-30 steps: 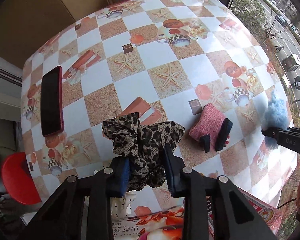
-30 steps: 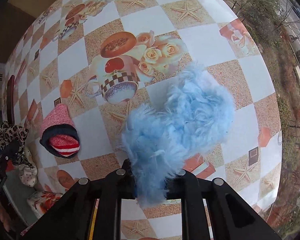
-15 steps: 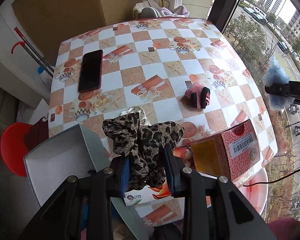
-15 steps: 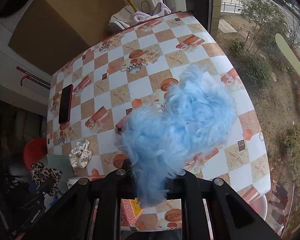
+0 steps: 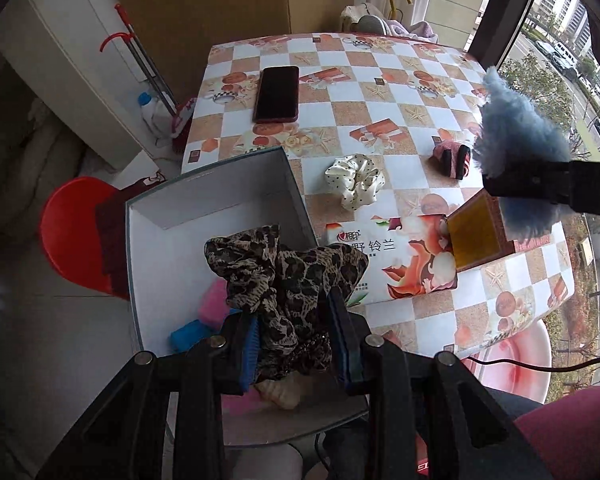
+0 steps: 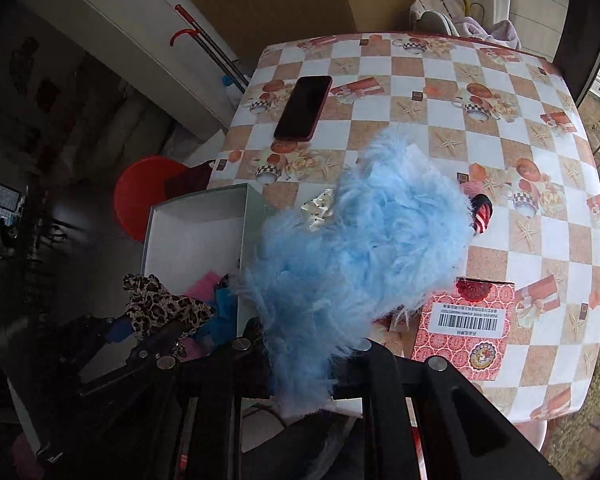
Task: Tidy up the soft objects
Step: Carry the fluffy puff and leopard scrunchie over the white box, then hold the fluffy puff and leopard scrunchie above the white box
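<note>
A: In the left wrist view, what does the left claw (image 5: 294,342) hold?

B: It is clenched on a leopard scrunchie (image 5: 286,276), and it hangs over the open white box (image 5: 204,200) that stands past the near left corner of the table (image 5: 388,80). In the box already lie a pink item (image 5: 214,304) and a blue item (image 5: 190,334), so this part looks done.

A: And what is left on the table?

B: A white dotted scrunchie (image 5: 354,180) and a pink sock (image 5: 452,156) are not yet put away. A phone (image 5: 277,94), a tissue pack (image 5: 396,260) and a red carton (image 5: 480,236) also lie there, but these are not soft things to sort.

A: What shows the right wrist view?

B: The right claw (image 6: 300,354) is closed tight on a blue fluffy piece (image 6: 360,240), above the near table edge and just beside the box (image 6: 196,232). The fluff hides most of the dotted scrunchie (image 6: 318,208) and of the sock (image 6: 480,210).

A: So how far is the task?

B: Probably about the middle: two in the box, two in the air, two waiting.
</note>
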Motion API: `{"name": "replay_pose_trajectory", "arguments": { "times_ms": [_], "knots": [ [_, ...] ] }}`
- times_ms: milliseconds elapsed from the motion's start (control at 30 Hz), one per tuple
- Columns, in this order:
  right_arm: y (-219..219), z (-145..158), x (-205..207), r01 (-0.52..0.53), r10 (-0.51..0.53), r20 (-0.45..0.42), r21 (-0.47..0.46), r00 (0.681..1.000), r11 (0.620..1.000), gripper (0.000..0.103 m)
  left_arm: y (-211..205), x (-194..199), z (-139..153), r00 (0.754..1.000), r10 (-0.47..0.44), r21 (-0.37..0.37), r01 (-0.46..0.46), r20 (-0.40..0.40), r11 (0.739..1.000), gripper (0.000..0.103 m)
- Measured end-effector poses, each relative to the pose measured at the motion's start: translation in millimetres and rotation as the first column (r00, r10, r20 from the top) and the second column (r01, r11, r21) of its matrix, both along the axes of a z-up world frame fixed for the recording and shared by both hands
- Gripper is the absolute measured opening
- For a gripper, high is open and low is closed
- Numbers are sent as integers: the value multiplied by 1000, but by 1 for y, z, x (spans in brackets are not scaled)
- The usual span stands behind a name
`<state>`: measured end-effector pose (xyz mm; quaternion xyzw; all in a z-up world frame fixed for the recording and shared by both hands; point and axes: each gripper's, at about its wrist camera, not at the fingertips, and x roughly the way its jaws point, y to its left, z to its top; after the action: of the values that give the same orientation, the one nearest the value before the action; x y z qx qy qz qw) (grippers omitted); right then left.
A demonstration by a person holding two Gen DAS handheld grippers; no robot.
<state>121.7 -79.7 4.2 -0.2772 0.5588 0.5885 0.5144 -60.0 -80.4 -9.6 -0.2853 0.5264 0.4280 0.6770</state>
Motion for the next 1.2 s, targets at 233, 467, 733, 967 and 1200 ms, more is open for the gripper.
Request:
{"name": "replay_pose_trajectory", "arguments": {
  "times_ms": [233, 467, 733, 967, 1200],
  "knots": [
    [11, 0, -70, -193, 193, 6, -5, 981, 981, 18, -12, -51, -10, 990, 136, -31, -137, -24, 990, 34],
    [16, 3, -118, -327, 327, 27, -6, 945, 945, 18, -18, -84, -7, 971, 237, -23, -237, -17, 971, 34],
    [17, -2, -145, -393, 394, 29, -25, 919, 919, 18, -23, -101, -6, 962, 271, -16, -271, -17, 962, 34],
    [18, -7, -151, -406, 408, 27, -46, 913, 913, 18, -26, -106, -6, 958, 288, -19, -288, -17, 957, 34],
    [20, -11, -152, -407, 409, 15, -53, 913, 912, 18, -26, -105, -6, 959, 282, -13, -283, -19, 959, 34]
  ]
}}
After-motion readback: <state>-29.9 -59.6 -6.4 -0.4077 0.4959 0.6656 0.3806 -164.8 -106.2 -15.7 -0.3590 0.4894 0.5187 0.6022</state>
